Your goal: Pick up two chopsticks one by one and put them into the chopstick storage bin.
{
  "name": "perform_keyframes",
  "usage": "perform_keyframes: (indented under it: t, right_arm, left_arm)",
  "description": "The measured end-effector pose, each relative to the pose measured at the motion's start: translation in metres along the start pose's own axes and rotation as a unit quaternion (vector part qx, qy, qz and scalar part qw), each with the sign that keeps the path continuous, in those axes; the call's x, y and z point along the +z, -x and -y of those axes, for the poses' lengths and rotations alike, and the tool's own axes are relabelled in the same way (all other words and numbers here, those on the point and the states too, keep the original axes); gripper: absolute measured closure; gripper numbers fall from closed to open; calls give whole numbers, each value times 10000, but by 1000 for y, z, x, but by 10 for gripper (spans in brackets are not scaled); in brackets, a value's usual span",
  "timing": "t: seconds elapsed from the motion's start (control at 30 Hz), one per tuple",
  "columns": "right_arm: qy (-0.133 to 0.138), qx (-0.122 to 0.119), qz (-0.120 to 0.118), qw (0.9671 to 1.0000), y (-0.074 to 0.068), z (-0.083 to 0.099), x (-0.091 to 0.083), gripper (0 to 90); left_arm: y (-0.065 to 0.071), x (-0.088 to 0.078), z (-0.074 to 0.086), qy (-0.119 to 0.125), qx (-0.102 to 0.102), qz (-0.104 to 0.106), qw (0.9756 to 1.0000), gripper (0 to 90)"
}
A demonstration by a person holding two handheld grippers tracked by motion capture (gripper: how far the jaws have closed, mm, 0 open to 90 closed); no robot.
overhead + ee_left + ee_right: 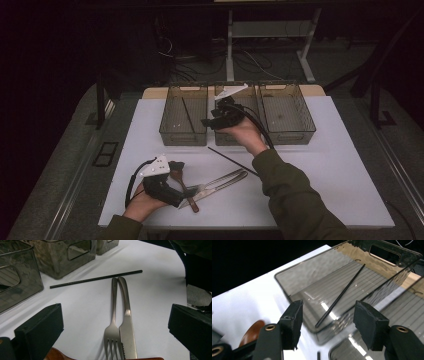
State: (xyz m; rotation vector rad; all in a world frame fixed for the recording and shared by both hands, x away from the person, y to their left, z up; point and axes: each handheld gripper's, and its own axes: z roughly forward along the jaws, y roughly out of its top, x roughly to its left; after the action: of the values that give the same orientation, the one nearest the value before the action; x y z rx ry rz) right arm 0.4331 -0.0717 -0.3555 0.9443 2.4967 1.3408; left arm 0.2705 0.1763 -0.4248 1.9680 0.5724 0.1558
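Here we see the right hand-held gripper (212,121) hovering over the middle smoky see-through plastic bin (222,139), its jaws released with nothing between them. One thin black chopstick (342,295) already lies slantwise in the bin just left of that middle bin. Its twin, the second black chopstick (232,161), rests on the white table (325,165) just in front of the middle bin. We judge it light, stiff and apt to roll, so it is best pinched near its middle. The left hand-held gripper (115,322) sits released, well in front of the middle bin, by a steel fork (113,315) and knife (127,322), both slick.
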Motion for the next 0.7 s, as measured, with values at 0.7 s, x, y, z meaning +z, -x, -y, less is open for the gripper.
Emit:
perform_keyframes:
  t: [0.7]
  right_arm:
    - [150,-147,-307,9993,3,63,-63,530]
  left_arm:
    - [1,0,0,-16,-13,-36,10000,0]
